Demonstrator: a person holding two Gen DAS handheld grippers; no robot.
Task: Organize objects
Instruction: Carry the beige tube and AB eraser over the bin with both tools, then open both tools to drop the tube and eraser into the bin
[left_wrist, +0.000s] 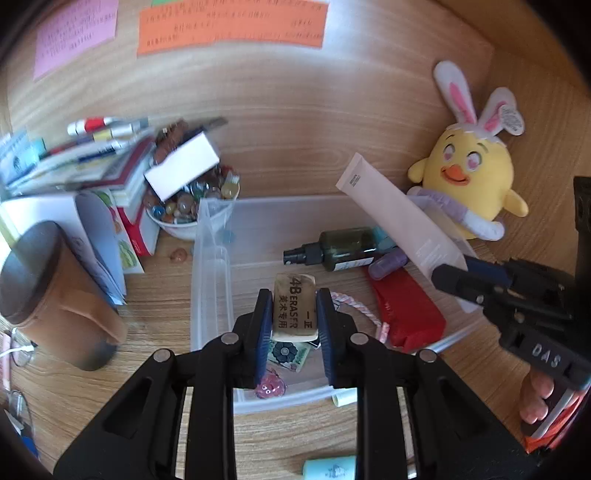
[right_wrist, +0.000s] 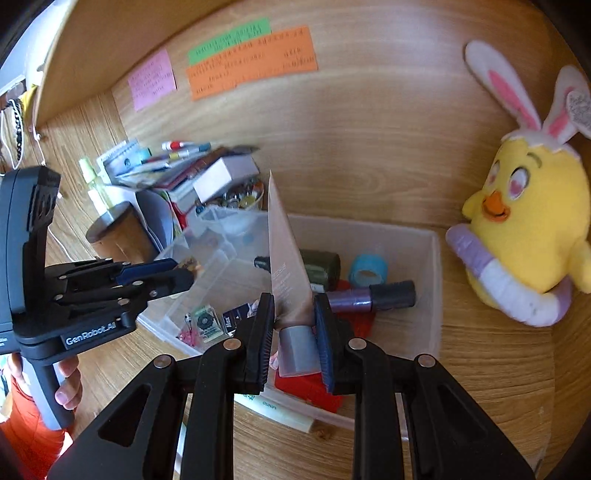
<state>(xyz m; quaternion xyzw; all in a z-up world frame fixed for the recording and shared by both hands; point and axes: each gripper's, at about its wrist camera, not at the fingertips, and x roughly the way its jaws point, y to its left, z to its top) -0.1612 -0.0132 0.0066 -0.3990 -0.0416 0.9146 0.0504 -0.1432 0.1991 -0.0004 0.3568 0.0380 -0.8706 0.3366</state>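
Note:
My left gripper (left_wrist: 293, 314) is shut on a tan 4B eraser (left_wrist: 294, 310) and holds it over the clear plastic bin (left_wrist: 210, 280). My right gripper (right_wrist: 293, 328) is shut on the capped end of a pale pink tube (right_wrist: 286, 266), held upright over the same bin (right_wrist: 436, 280). The tube (left_wrist: 399, 218) and right gripper (left_wrist: 461, 280) also show in the left wrist view. The left gripper (right_wrist: 177, 275) shows in the right wrist view. In the bin lie a dark green spray bottle (left_wrist: 340, 251), a purple bottle (right_wrist: 369, 297), a red packet (left_wrist: 406, 310) and a blue tape roll (right_wrist: 367, 271).
A yellow chick plush (left_wrist: 469, 177) with bunny ears leans in the right corner. A bowl of marbles (left_wrist: 192, 203) with a white box on it, stacked books and pens (left_wrist: 92, 147) and a brown cup (left_wrist: 55, 295) stand at the left. Coloured notes (left_wrist: 232, 26) hang on the wooden wall.

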